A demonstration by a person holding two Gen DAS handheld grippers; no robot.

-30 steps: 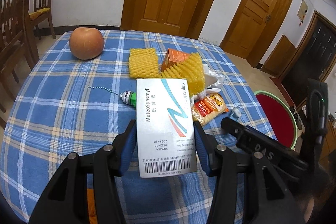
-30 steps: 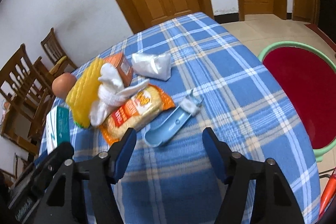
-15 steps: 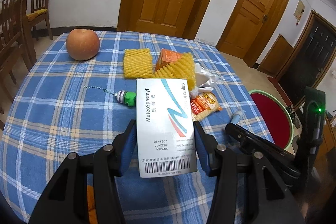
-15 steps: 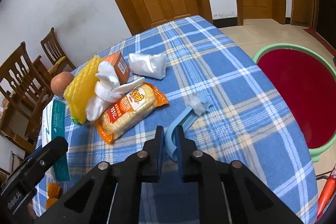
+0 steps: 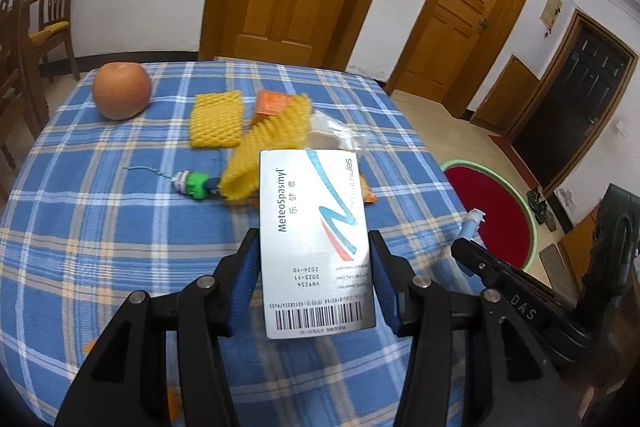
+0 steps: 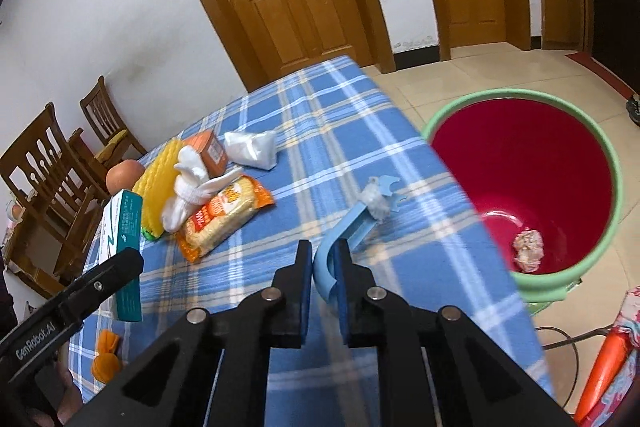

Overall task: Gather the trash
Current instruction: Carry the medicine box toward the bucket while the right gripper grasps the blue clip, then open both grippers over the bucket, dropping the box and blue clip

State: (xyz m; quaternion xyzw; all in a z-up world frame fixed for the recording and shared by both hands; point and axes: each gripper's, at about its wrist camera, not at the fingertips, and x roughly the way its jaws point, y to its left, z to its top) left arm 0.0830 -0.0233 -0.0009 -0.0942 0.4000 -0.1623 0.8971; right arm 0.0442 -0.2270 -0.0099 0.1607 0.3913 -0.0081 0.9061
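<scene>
My left gripper [image 5: 314, 247] is shut on a white medicine box [image 5: 314, 239] printed "MeteoSpasmyl" and holds it above the blue checked tablecloth [image 5: 100, 219]. The box also shows in the right wrist view [image 6: 122, 227]. My right gripper [image 6: 323, 259] is shut on the curved end of a light blue plastic piece [image 6: 352, 223] with a wad of clear wrap on it, lifted near the table's right edge. A red bin with a green rim [image 6: 520, 187] stands on the floor to the right, with a crumpled wad [image 6: 528, 245] inside.
On the table lie yellow foam nets [image 5: 216, 119], an orange carton [image 6: 210, 151], a snack pack [image 6: 222, 219], white cloth [image 6: 188, 183], a white bag [image 6: 252, 149], a green toy on a chain [image 5: 196, 185] and an apple [image 5: 122, 91]. Wooden chairs [image 6: 44, 171] stand at the left.
My right gripper closed on the blue plastic piece and lifted it toward the red bin. My left gripper rose and pulled back a little, the medicine box still in it.
</scene>
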